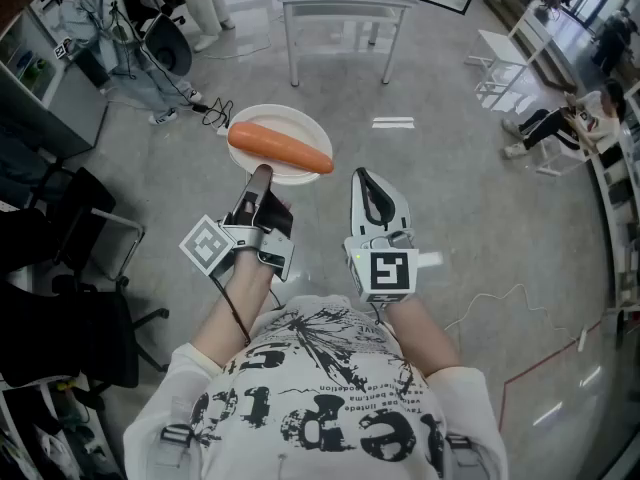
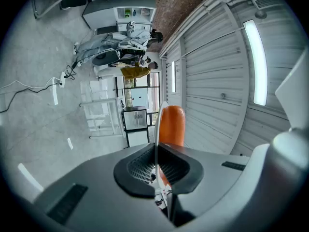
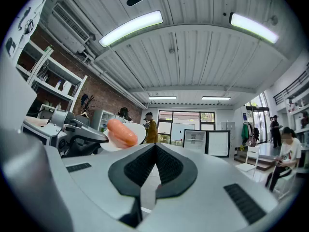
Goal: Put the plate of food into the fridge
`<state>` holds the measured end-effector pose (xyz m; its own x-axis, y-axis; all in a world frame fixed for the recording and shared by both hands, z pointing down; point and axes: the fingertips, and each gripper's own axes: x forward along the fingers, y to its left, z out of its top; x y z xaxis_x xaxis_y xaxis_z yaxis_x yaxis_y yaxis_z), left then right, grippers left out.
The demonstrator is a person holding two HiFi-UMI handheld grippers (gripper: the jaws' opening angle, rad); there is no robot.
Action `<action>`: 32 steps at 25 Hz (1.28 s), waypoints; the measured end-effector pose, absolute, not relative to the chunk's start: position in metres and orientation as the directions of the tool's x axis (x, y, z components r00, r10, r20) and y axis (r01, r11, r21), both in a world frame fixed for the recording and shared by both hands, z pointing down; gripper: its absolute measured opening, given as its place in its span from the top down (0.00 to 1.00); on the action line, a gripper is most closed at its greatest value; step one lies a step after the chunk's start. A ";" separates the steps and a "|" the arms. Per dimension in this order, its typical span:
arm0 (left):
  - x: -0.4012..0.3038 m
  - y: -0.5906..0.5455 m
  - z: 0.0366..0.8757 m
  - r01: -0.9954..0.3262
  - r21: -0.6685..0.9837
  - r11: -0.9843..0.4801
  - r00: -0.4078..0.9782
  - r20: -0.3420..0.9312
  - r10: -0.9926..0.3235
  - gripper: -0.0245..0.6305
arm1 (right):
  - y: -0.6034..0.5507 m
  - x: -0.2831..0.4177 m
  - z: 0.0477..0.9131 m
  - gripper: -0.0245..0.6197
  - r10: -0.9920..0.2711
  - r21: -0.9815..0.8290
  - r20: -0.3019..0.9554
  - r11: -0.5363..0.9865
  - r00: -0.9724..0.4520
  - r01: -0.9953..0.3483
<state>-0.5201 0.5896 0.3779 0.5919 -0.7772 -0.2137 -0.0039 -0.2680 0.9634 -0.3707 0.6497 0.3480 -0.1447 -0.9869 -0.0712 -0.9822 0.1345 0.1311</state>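
Note:
A white plate (image 1: 290, 120) carries one long orange piece of food (image 1: 279, 148), shaped like a sausage. The plate is held up over the floor. My left gripper (image 1: 259, 178) is shut on the plate's near rim. In the left gripper view the plate (image 2: 160, 111) shows edge-on as a thin white line running into the left gripper (image 2: 155, 150), with the orange food (image 2: 172, 124) beside it. My right gripper (image 1: 364, 179) hangs to the plate's right, shut with nothing in it. In the right gripper view, the right gripper (image 3: 155, 147) has its pads together and the plate (image 3: 137, 129) with the food (image 3: 122, 132) is at left.
A white table (image 1: 340, 6) stands ahead, and a seated person (image 1: 562, 124) is at the right. An office chair (image 1: 70, 230) and cables (image 1: 208, 114) are at the left. Two glass-door cabinets (image 3: 206, 142) stand far across the room, with people (image 3: 151, 128) near them.

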 end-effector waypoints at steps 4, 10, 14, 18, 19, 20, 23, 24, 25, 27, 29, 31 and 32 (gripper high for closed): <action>-0.514 0.592 0.375 0.014 0.964 -0.266 0.613 -0.218 -0.759 0.93 | 0.649 -0.366 0.344 0.96 -0.988 0.122 -0.085 0.120 -0.131 -0.985; -0.496 0.600 0.373 0.041 0.964 -0.264 0.617 -0.232 -0.752 0.93 | 0.655 -0.339 0.348 0.96 -0.992 0.043 -0.091 0.081 -0.085 -0.996; -0.478 0.607 0.374 0.018 0.957 -0.289 0.626 -0.236 -0.743 0.93 | 0.660 -0.319 0.357 0.96 -0.995 -0.003 -0.069 0.069 -0.069 -0.998; -0.457 0.604 0.370 0.027 0.953 -0.302 0.632 -0.250 -0.734 0.93 | 0.658 -0.302 0.366 0.96 -0.996 -0.002 -0.031 0.084 -0.084 -0.996; -0.452 0.603 0.370 0.035 0.953 -0.300 0.632 -0.254 -0.733 0.93 | 0.657 -0.296 0.368 0.96 -0.996 -0.001 -0.024 0.083 -0.082 -0.997; -0.446 0.603 0.371 0.039 0.955 -0.295 0.632 -0.253 -0.733 0.93 | 0.657 -0.290 0.369 0.96 -0.997 -0.008 -0.020 0.081 -0.081 -0.997; -0.432 0.600 0.374 0.031 0.959 -0.282 0.634 -0.237 -0.736 0.93 | 0.658 -0.272 0.372 0.96 -0.997 -0.023 -0.009 0.081 -0.080 -0.996; -0.427 0.600 0.375 0.029 0.960 -0.279 0.634 -0.233 -0.737 0.93 | 0.658 -0.266 0.372 0.96 -0.997 -0.018 -0.007 0.079 -0.079 -0.997; -0.423 0.600 0.375 0.026 0.960 -0.277 0.633 -0.231 -0.739 0.93 | 0.659 -0.260 0.371 0.96 -0.997 -0.012 -0.007 0.077 -0.077 -0.997; -0.414 0.599 0.374 0.023 0.960 -0.279 0.631 -0.230 -0.741 0.93 | 0.659 -0.247 0.370 0.96 -0.997 -0.004 -0.011 0.075 -0.075 -0.997; -0.405 0.597 0.373 0.013 0.958 -0.288 0.636 -0.230 -0.737 0.93 | 0.657 -0.237 0.371 0.96 -0.998 0.010 -0.016 0.068 -0.068 -0.998; -0.397 0.595 0.374 0.001 0.956 -0.294 0.646 -0.224 -0.729 0.93 | 0.655 -0.232 0.375 0.96 -0.998 0.033 -0.023 0.063 -0.064 -0.997; -0.394 0.593 0.376 -0.003 0.956 -0.292 0.652 -0.220 -0.726 0.93 | 0.652 -0.231 0.377 0.96 -0.997 0.036 -0.025 0.070 -0.070 -0.997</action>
<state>-0.3940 0.5925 0.3762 0.6521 -0.7256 -0.2197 -0.0029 -0.2922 0.9563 -0.2313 0.6523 0.3772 -0.0705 -0.9972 -0.0255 -0.9969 0.0696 0.0359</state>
